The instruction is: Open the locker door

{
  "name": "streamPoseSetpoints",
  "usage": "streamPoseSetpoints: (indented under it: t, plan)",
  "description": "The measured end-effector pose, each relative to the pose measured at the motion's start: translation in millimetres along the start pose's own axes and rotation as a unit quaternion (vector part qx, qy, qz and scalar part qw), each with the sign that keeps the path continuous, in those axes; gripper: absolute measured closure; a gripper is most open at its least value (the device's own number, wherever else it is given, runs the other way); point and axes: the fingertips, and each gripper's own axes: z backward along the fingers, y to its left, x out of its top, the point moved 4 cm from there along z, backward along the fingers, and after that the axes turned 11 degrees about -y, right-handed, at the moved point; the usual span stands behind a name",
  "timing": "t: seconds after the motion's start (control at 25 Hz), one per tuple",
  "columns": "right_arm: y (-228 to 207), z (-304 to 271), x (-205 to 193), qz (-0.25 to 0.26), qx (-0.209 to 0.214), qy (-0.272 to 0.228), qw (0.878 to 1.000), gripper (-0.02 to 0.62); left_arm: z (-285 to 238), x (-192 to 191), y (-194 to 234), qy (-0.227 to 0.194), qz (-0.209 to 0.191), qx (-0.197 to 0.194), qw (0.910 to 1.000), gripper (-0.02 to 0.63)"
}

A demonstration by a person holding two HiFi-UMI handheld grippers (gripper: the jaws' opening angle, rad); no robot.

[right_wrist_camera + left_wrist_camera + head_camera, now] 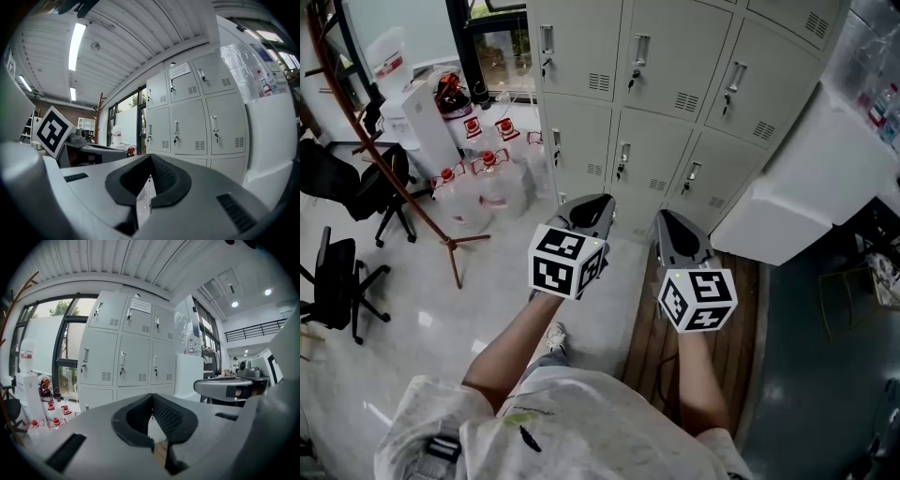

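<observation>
A bank of pale grey lockers [666, 103] stands ahead, every door shut, each with a small handle and key lock [623, 159]. Both grippers are held side by side short of it, touching nothing. My left gripper [596, 201] points at the lower doors with its jaws shut and empty. My right gripper [667, 219] hangs next to it, also shut and empty. In the left gripper view the lockers [133, 359] rise behind the shut left gripper [152, 395]. The right gripper view shows the lockers [197, 126] beyond the shut right gripper [151, 157].
Several red-capped water bottles [487, 178] sit on the floor left of the lockers. A coat stand [455, 246] and black office chairs [337, 281] are at the left. A large white unit [806, 187] stands against the lockers' right side. A wooden floor board [652, 337] lies below.
</observation>
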Motion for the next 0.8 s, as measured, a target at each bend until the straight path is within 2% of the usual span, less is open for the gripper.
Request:
streamPoseSetpoints:
  t: [0.4, 0.8]
  plan:
    - [5, -99, -11, 0.006, -0.025, 0.019, 0.999, 0.594, -53, 5, 90, 0.005, 0.016, -0.029, 0.9994, 0.600]
    - [34, -179, -19, 0.006, -0.033, 0.029, 0.999, 0.594, -68, 5, 169, 0.009, 0.027, -0.043, 0.9987, 0.600]
